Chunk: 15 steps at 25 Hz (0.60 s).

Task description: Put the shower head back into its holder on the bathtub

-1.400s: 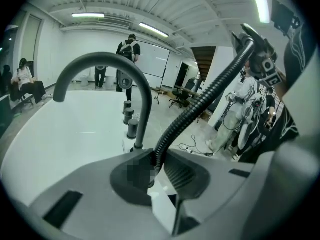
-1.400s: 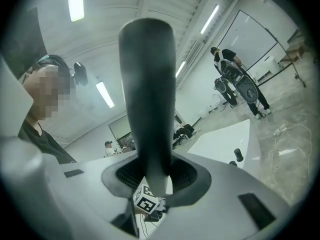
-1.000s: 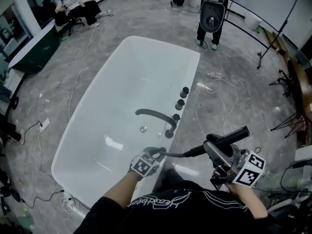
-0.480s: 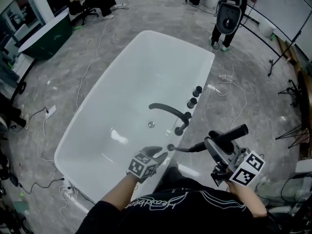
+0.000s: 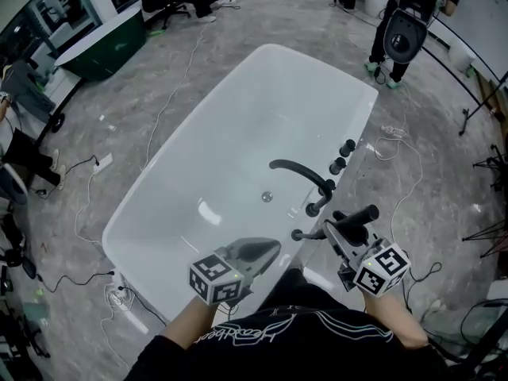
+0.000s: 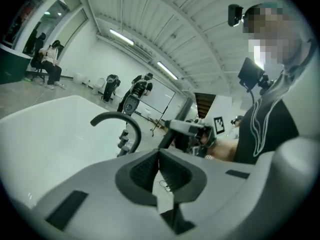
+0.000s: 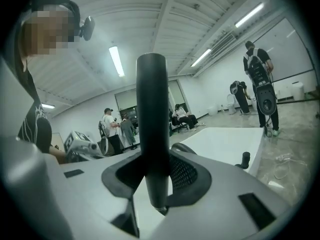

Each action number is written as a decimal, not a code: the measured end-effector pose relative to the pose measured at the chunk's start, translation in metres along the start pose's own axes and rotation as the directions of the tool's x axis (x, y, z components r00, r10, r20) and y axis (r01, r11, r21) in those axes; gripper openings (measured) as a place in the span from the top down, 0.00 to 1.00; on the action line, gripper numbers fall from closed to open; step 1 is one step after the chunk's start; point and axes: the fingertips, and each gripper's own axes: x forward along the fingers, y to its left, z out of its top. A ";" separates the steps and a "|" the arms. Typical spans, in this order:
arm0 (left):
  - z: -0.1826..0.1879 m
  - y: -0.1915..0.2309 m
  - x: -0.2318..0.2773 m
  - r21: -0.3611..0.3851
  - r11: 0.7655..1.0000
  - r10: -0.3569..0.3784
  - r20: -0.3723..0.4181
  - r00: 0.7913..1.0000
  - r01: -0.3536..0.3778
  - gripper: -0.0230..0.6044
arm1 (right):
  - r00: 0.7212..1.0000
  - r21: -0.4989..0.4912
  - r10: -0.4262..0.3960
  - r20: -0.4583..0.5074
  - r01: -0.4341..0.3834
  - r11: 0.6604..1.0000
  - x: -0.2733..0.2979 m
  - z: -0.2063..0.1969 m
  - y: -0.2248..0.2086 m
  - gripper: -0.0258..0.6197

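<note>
The white bathtub has a black curved faucet and black knobs on its right rim. My right gripper is shut on the black shower head, holding the handle crosswise just over that rim. In the right gripper view the handle stands upright between the jaws. A short hose runs from it to a small black fitting on the rim. My left gripper hovers over the tub's near end, shut with nothing in it. Its jaws meet in the left gripper view, which also shows the faucet.
Cables trail over the grey floor around the tub. A dark green tub stands at the far left. People with equipment stand beyond the tub's far end. Black stands are at the right.
The left gripper has let go of the hose, lifted away from it and shut. The right gripper has come down nearer the rim with the shower head. The hose now looks shorter.
</note>
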 end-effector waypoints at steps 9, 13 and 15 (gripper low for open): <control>0.021 -0.020 -0.031 0.082 0.996 0.013 0.032 0.999 -0.016 0.95 | 0.991 -0.077 -0.031 -0.129 0.021 0.997 0.040 -0.080 -0.012 0.76; 0.010 -0.014 -0.032 0.059 0.998 0.027 0.014 1.000 -0.027 0.95 | 0.985 -0.095 -0.042 -0.166 0.026 0.995 0.055 -0.107 -0.020 0.76; 0.002 -0.012 -0.035 0.050 0.998 0.039 0.002 0.999 -0.039 0.95 | 0.978 -0.117 -0.051 -0.200 0.028 0.993 0.062 -0.124 -0.024 0.76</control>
